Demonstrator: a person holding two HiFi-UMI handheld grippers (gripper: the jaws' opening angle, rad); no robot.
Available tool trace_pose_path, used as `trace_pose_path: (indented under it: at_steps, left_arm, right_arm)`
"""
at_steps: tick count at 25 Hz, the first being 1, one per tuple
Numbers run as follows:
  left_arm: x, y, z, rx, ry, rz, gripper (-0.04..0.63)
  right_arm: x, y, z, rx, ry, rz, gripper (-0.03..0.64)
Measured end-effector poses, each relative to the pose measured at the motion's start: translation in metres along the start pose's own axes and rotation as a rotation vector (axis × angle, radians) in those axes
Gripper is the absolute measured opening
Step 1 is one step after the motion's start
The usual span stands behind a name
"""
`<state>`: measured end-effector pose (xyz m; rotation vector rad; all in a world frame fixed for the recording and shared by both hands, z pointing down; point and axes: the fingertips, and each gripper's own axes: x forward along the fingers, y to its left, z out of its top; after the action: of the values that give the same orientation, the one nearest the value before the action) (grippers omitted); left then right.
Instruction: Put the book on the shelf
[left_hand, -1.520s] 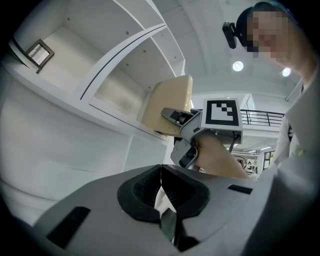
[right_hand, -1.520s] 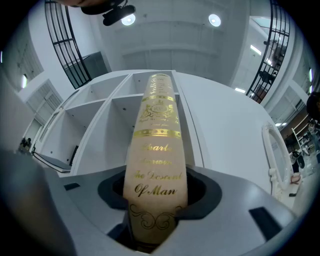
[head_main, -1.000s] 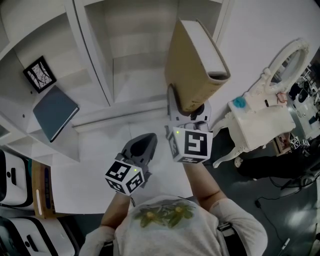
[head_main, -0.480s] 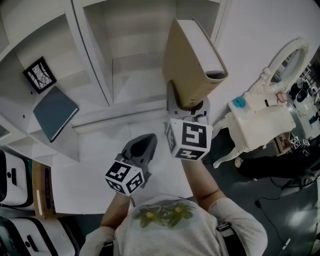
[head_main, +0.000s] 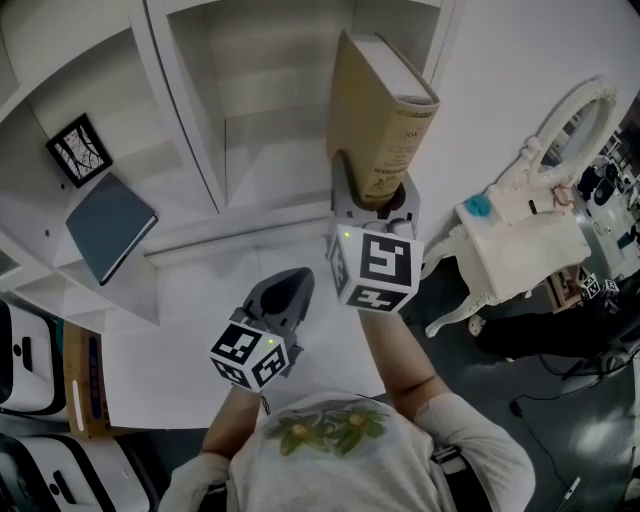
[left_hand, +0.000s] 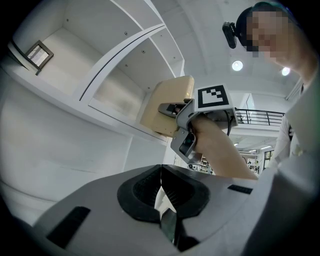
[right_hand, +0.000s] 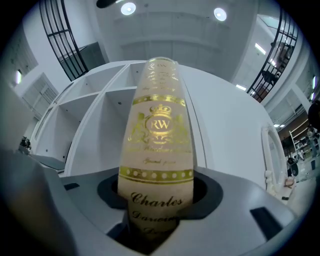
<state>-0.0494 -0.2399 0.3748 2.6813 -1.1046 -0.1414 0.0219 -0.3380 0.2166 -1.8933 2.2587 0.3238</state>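
A framed picture and a dark blue book sit in the left compartment of the white shelf, as above the desk the left tool hangs pressed together and empty while the right tool pinches the tan book upright before the shelf.

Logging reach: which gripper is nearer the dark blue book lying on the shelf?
Left. The left gripper is below-right of the dark blue book; the right gripper, gripping the tan book, is farther right.

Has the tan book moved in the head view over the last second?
Yes. The book, held by the right gripper, has twisted so its lettered spine faces the camera, and its top has drawn left toward the shelf opening.
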Motion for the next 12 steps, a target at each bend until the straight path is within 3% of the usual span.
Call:
trace_pose_path:
  at_steps: [12]
  left_arm:
    - [0.0007,0.0003,-0.0017,-0.001,0.003,-0.001,0.028]
  right_arm:
    - [0.0080,0.0000,-0.0016,-0.004,0.000,-0.008,0.236]
